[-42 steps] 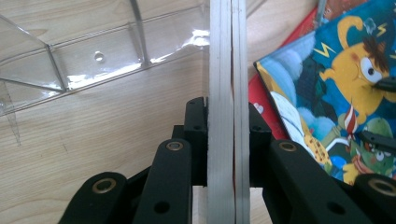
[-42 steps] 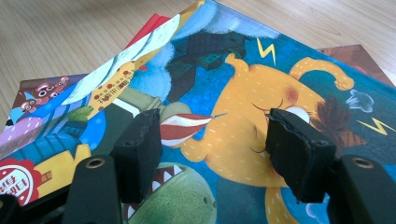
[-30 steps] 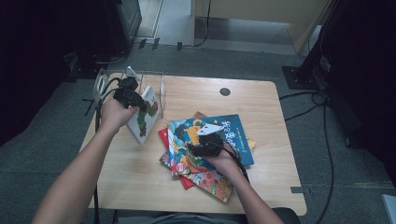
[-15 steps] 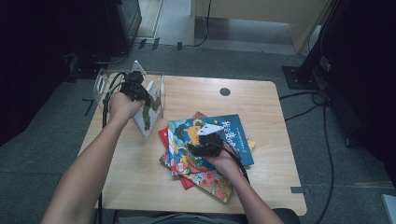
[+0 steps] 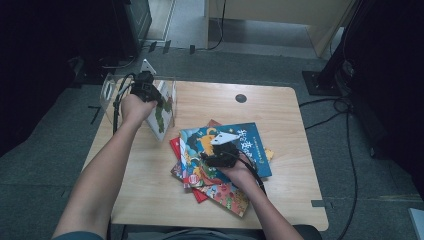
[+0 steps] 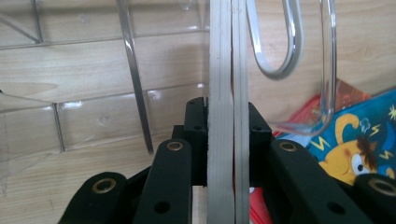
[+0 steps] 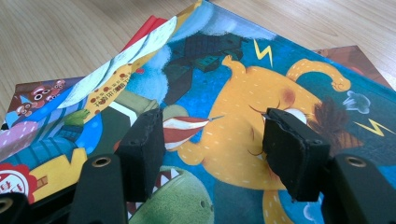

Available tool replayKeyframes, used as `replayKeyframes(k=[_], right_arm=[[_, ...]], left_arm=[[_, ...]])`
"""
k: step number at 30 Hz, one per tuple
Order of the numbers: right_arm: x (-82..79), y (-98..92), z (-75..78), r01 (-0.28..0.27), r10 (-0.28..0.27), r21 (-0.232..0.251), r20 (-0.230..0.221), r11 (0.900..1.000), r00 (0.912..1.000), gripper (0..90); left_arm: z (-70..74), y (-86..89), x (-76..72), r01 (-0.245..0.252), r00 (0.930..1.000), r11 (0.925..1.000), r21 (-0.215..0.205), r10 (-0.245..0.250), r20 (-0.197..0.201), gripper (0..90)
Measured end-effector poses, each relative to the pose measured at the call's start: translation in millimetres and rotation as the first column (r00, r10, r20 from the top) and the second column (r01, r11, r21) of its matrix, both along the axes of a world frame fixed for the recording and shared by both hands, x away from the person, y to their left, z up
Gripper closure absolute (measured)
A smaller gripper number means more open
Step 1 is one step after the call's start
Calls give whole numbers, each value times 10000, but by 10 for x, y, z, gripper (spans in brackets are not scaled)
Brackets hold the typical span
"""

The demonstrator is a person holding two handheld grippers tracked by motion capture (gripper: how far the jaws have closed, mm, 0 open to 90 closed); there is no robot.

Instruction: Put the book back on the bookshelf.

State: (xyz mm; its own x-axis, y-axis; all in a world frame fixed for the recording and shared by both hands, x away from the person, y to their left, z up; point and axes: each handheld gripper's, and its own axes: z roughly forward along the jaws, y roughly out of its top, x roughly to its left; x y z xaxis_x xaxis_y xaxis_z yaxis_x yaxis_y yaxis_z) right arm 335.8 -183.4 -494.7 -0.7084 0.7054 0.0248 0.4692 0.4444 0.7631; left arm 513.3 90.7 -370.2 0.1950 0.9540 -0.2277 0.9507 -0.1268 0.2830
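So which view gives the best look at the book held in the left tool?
The high view: the held book stands upright by the clear rack, its cover partly visible under the left tool. The left gripper view shows the book edge-on, clamped between the pads. The right gripper view looks at the stacked books instead.

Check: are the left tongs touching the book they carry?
Touching: in the left gripper view both pads of the left tongs press the book edge.
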Motion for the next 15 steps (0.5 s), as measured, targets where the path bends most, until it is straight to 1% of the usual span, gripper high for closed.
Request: replayKeyframes(k=[3,6,8,9,12,15], right_arm=[[1,0,0,-1,1,11,-2,10000,10000,392],[2,-1,0,3,-3,17,-3,10000,10000,393],[1,-1,0,11,-11,12,-1,10000,10000,393],[1,0,0,12,-12,11,-1,10000,10000,393],[2,0,-1,6,-6,17,2,10000,10000,393],[2,0,-1,7,-7,19,0,10000,10000,393]], left_arm=[[-8,7,41,-105,9999,9998,-157,104,-46,780],[-17,-1,61,-182,9998,9997,-175,182,-16,780],[-30,-17,90,-206,9998,9998,-67,207,57,780],[-33,-30,99,-213,9998,9998,-20,213,30,780],[-38,-41,118,-238,9997,9997,-45,238,61,780],[-65,-60,158,-251,9997,9997,17,251,-20,779]])
